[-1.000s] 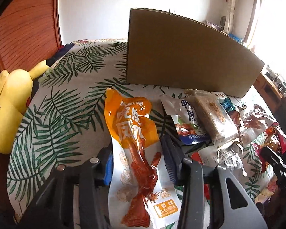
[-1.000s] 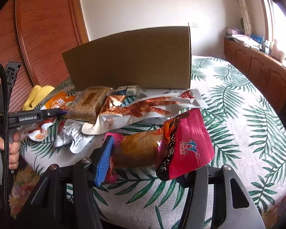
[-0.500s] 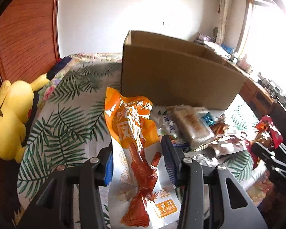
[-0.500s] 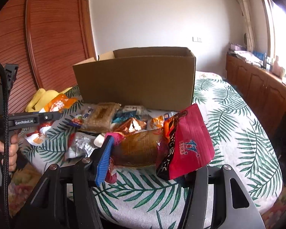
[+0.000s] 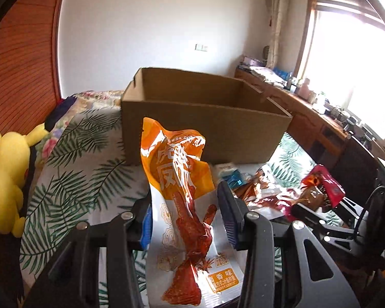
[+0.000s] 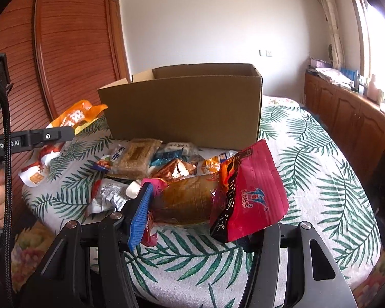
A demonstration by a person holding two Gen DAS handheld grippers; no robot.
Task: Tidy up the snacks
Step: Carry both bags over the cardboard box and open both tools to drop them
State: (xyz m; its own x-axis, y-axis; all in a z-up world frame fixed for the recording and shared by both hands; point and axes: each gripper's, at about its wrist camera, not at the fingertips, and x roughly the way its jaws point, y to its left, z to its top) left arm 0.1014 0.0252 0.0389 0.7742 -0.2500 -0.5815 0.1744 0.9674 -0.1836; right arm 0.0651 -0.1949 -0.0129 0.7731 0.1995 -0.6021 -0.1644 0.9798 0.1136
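Observation:
My left gripper [image 5: 186, 215] is shut on an orange and white chicken-foot snack pack [image 5: 182, 195], held above the leaf-print bed in front of the open cardboard box [image 5: 205, 131]. My right gripper [image 6: 195, 210] is shut on a red and amber snack pack [image 6: 246, 192], held above the bed before the same box [image 6: 187, 107]. The left gripper and its orange pack [image 6: 77, 115] show at the left of the right wrist view. A pile of loose snack packs [image 6: 146, 161] lies on the bed in front of the box.
A yellow plush toy [image 5: 5, 179] lies at the bed's left edge by a wooden wardrobe [image 6: 71, 46]. A wooden cabinet [image 6: 351, 113] with clutter runs along the right under the window. The leaf-print bedspread [image 6: 315, 169] stretches right of the box.
Both grippers have risen with their packs, so the box's open top now shows. The snack pile sits lower in both views.

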